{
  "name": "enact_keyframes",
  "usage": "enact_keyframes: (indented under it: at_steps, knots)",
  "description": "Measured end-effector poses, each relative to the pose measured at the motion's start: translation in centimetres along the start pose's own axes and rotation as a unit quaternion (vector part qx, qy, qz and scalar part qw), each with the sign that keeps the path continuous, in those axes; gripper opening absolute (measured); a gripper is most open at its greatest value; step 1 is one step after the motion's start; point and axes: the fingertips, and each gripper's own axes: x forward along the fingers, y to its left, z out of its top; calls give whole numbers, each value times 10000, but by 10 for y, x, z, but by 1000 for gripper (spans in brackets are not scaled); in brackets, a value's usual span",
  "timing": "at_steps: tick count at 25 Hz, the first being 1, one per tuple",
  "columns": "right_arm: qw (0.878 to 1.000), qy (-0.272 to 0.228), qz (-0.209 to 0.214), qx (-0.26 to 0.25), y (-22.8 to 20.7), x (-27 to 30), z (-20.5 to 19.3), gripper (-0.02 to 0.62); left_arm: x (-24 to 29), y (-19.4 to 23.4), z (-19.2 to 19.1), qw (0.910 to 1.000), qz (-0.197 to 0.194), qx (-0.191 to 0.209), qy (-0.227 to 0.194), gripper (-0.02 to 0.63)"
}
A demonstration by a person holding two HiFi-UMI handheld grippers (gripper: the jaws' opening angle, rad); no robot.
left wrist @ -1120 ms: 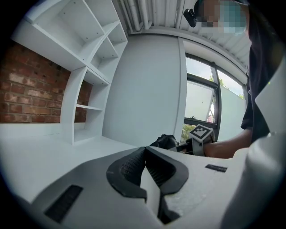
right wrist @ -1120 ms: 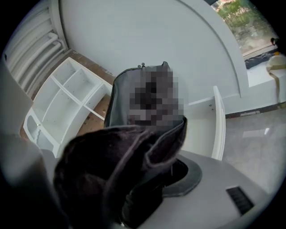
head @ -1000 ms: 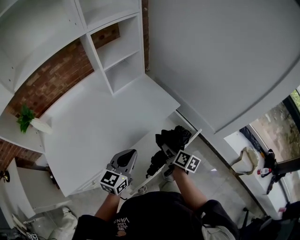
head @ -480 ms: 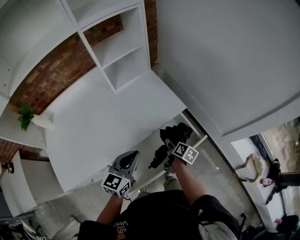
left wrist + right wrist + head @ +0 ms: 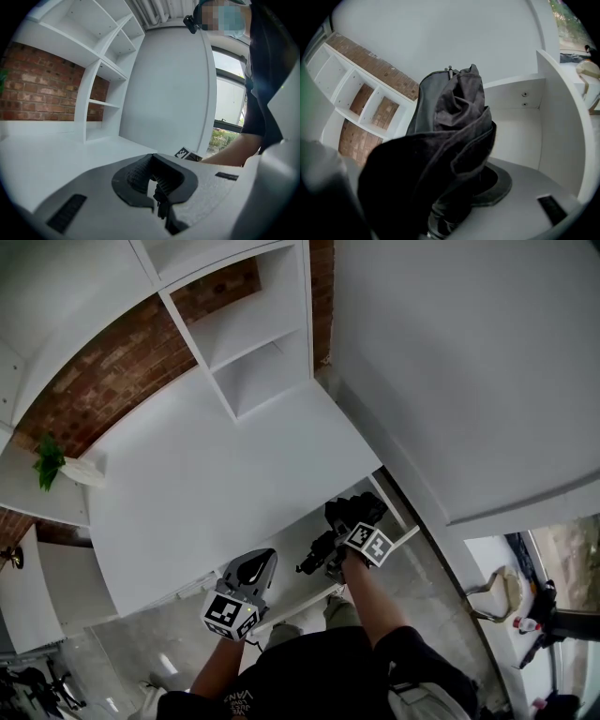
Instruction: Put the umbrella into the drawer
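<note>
Umbrella (image 5: 454,140), folded, loose black cloth, clamped in the right hand-held gripper (image 5: 343,538) above the open drawer (image 5: 562,117). Light and floppy by its look, likely best held round the stiff core; left hand-held gripper (image 5: 155,190) closed, empty.

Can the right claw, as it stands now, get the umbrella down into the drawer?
Probably yes. The drawer is pulled out and open on top, and the right claw holds the umbrella just over its inside. Nothing shows between them.

Home study: white desk (image 5: 216,474), built-in shelves (image 5: 258,348), brick wall (image 5: 103,381).
</note>
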Motion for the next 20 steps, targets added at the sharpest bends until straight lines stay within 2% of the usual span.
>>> enact_keyframes:
  at_steps: [9, 15, 20]
  knots:
    - [9978, 140, -525, 381, -18, 34, 1, 242, -2, 9, -10, 9995, 252, -160, 125, 8]
    - [9951, 109, -888, 421, -36, 45, 4, 249, -1, 17, -13, 9991, 342, -219, 157, 8]
    - [9935, 121, -981, 569, -43, 48, 1, 258, -1, 22, -15, 9989, 366, -233, 187, 8]
